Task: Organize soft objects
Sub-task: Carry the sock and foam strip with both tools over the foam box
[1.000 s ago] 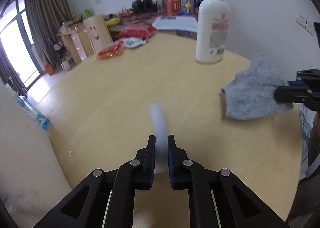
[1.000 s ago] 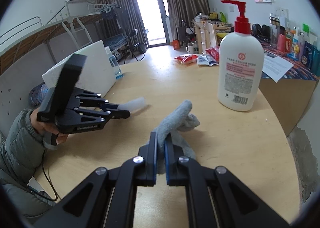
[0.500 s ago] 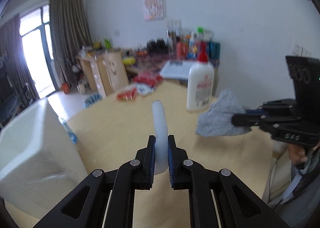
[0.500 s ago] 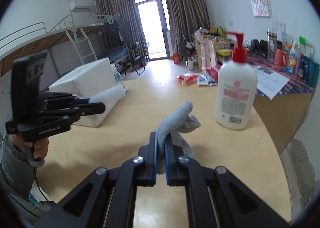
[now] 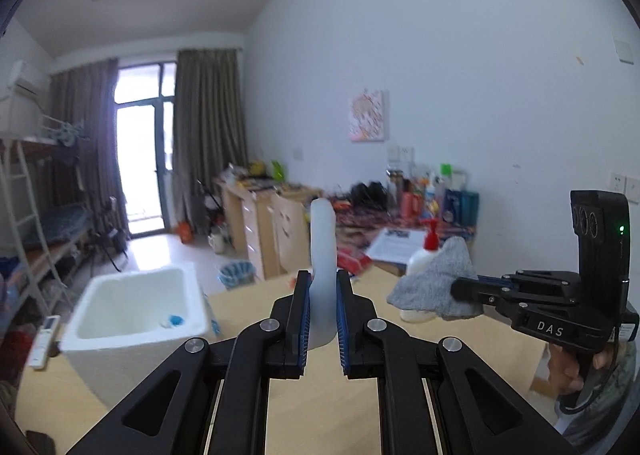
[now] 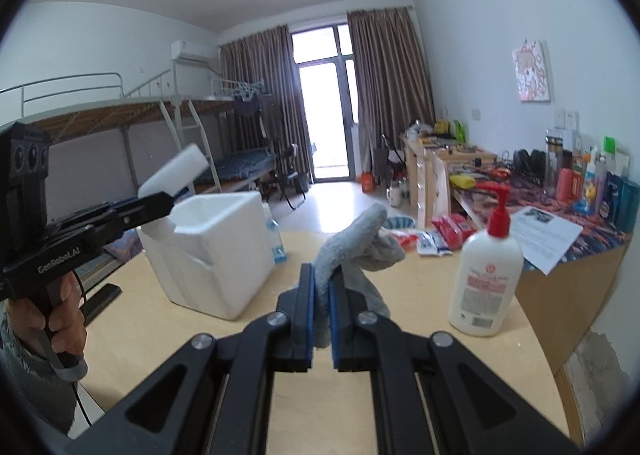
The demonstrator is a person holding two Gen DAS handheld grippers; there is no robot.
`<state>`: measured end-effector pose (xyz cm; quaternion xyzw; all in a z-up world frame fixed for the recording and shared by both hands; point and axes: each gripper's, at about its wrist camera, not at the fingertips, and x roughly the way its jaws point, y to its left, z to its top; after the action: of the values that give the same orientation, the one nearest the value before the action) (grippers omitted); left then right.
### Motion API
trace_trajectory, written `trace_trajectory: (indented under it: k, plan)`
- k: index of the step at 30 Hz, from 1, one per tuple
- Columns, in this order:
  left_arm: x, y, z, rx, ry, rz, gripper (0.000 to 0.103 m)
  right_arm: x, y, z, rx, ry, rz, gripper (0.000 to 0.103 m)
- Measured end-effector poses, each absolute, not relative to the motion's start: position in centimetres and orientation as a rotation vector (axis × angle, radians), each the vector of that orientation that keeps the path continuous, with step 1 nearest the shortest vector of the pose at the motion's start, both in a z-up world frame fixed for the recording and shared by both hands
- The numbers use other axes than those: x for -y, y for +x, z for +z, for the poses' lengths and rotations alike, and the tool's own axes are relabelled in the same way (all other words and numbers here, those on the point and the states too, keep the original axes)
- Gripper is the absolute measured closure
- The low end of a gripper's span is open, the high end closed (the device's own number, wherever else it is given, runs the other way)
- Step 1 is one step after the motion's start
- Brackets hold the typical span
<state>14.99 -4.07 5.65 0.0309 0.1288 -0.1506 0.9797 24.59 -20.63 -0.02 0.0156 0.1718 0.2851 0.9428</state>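
both grippers are gripping soft items, white strip [image 5: 322, 255] left, grey cloth [image 6: 352, 251] right, seemingly for the foam box [image 5: 132, 307] at nine o'clock.

Each fisheye camera sits just behind its own fingers and looks forward along them, slightly downward, across the round worktop [image 5: 248, 307] toward the far window and curtains. The left wrist view faces more to the right and catches the right gripper [image 5: 460, 289] close by; the right wrist view catches the left gripper [image 6: 166, 207] at its left. Both share the white foam box [image 6: 216, 251], the pump bottle [image 6: 486, 279] and the cluttered desk [image 6: 460, 159].
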Motion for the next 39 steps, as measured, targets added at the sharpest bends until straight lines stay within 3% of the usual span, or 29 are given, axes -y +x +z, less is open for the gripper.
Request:
trace_trajectory:
  k: [39]
  plan:
    - [-9.7, 7.1, 5.0, -0.217, -0.095, 0.142, 0.089, 4.1, 21.3, 1.7, -0.329, -0.125, 0.878, 0.094]
